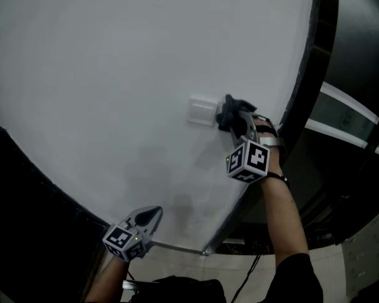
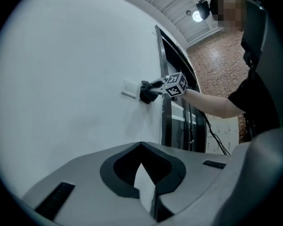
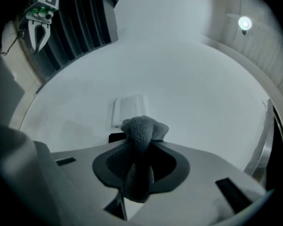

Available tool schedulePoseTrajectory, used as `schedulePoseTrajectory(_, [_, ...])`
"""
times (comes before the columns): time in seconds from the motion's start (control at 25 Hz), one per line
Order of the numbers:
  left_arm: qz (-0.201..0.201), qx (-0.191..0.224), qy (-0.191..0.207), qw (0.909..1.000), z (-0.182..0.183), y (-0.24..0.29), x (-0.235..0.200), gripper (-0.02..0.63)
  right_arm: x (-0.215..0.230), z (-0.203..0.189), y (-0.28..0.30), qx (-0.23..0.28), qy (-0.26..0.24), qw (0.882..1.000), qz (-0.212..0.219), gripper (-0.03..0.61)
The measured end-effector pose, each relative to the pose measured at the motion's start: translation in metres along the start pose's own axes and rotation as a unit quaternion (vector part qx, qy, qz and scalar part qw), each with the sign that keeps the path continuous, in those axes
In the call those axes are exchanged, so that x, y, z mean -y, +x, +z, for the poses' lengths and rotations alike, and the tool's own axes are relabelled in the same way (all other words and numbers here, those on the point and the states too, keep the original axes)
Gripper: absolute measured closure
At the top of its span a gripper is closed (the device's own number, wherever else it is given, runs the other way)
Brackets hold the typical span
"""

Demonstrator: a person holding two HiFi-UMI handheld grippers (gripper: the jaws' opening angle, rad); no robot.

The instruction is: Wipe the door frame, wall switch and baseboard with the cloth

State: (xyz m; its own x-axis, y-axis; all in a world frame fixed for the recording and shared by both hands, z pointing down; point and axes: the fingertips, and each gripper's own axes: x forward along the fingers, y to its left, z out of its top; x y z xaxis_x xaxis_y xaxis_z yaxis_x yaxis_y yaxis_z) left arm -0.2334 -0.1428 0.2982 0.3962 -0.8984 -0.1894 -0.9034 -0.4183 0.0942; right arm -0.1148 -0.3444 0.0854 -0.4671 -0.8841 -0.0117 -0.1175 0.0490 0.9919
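Observation:
A white wall switch [image 1: 201, 111] sits on the white wall. My right gripper [image 1: 235, 115] is shut on a dark cloth [image 1: 228, 110], whose bunched end is at the switch's right edge. In the right gripper view the cloth [image 3: 140, 131] bulges out of the jaws just below the switch [image 3: 129, 110]. The dark door frame [image 1: 314, 55] runs along the wall's right edge. My left gripper [image 1: 146, 219] hangs low beside the wall, shut and holding nothing. From it I see the switch [image 2: 129, 88], the cloth [image 2: 145, 92] and the right gripper [image 2: 153, 85] farther up.
A metal strip [image 1: 177, 248] runs along the wall's foot near the left gripper. Beyond the door frame [image 2: 168, 84] are dark glass panels [image 1: 350, 115] and a brick wall [image 2: 216, 65]. A cable [image 1: 247, 273] hangs by my right arm.

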Motion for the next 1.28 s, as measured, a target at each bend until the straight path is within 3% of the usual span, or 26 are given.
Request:
schedulePoseTrajectory(0.16, [0.017,0.004,-0.015,0.9997,-0.002,-0.007,-0.014,0.612,-0.012,0.0,0.01,-0.034,0.033,0.999,0.022,0.492])
schedulePoseTrajectory(1.28, [0.023,-0.022,-0.023,0.9992,-0.021,-0.007,-0.015,0.612,-0.066,0.0,0.011,-0.008,0.058,0.994,0.088,0.492])
